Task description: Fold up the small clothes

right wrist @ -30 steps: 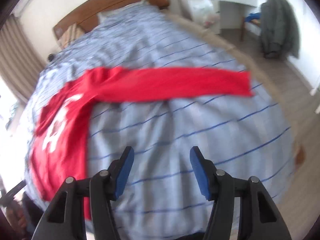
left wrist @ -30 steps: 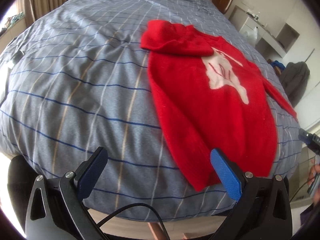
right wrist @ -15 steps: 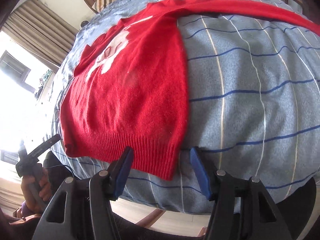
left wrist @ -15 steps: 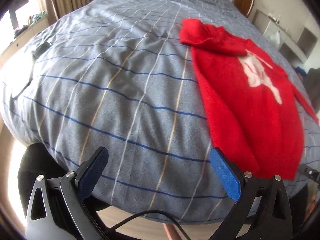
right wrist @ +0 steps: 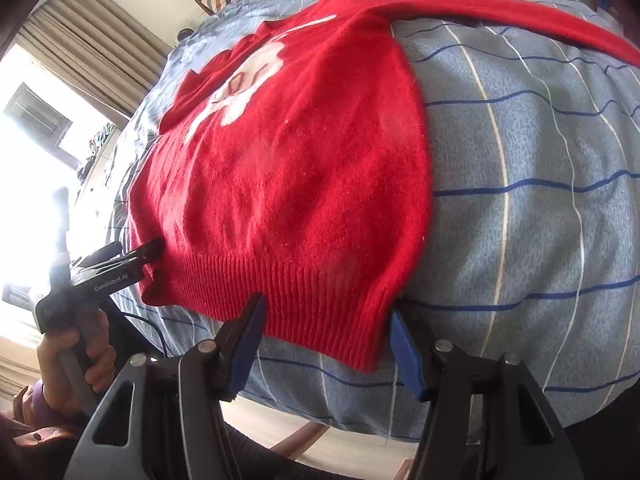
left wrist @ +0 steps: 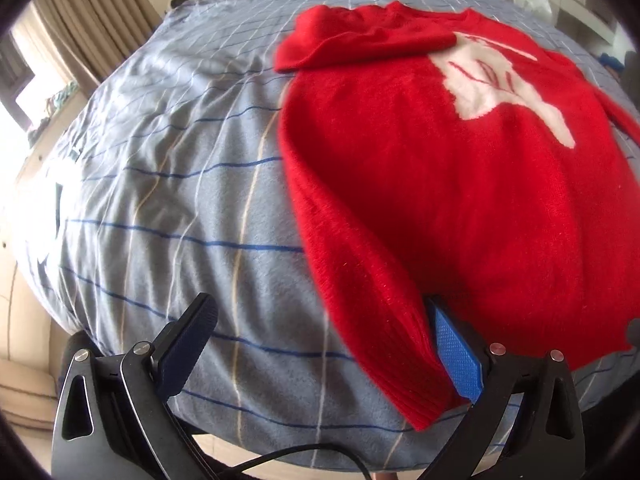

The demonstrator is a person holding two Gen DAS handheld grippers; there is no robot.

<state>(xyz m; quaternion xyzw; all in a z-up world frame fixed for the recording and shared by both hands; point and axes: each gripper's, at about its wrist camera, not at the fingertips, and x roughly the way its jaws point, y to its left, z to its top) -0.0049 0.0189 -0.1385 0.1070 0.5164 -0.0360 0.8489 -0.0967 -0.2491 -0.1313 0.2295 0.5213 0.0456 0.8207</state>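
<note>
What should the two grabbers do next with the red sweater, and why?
Probably close both on the hem. The left gripper and right gripper each stand open around a bottom corner of the red sweater, which lies flat on the bed. The left jaws have just been closing, not yet pinching.

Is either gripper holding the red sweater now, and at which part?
Nothing is held yet. Both the left gripper and right gripper stand open astride the two corners of the red sweater at its ribbed hem.
</note>
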